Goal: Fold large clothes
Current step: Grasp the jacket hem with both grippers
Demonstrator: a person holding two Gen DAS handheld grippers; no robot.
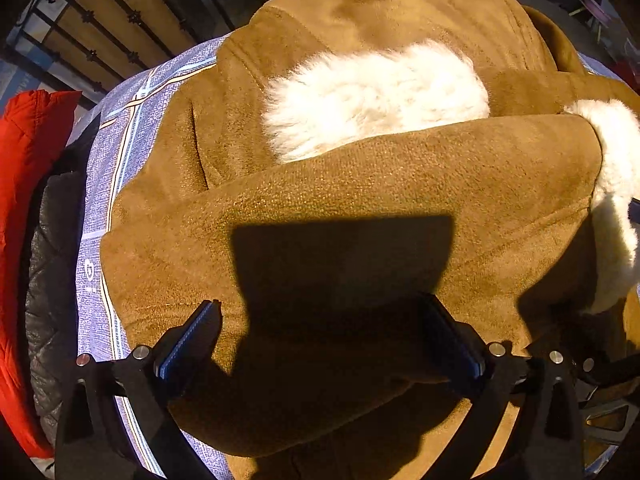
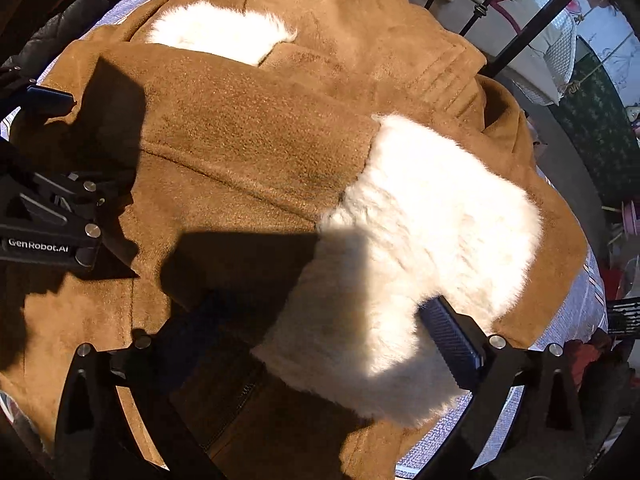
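A brown suede coat [image 1: 360,12] with white fur cuffs lies spread on a bed. One sleeve [image 1: 360,176] is folded across its body. My left gripper [image 1: 324,320] hangs open just above that sleeve, one blue pad on each side, neither pressing on it. A second fur cuff [image 1: 376,96] shows beyond the sleeve. In the right wrist view my right gripper [image 2: 320,328] stands open over the sleeve's fur cuff [image 2: 432,208], its fingers straddling the fur without pinching it. The left gripper's black frame [image 2: 48,240] shows at the left edge there.
The coat rests on a blue-lilac checked sheet [image 1: 100,168]. A red garment [image 1: 28,200] and a dark quilted jacket [image 1: 52,280] lie beside the bed's left edge. Black metal bed rails [image 1: 92,56] run along the far side, also seen as rails [image 2: 480,12].
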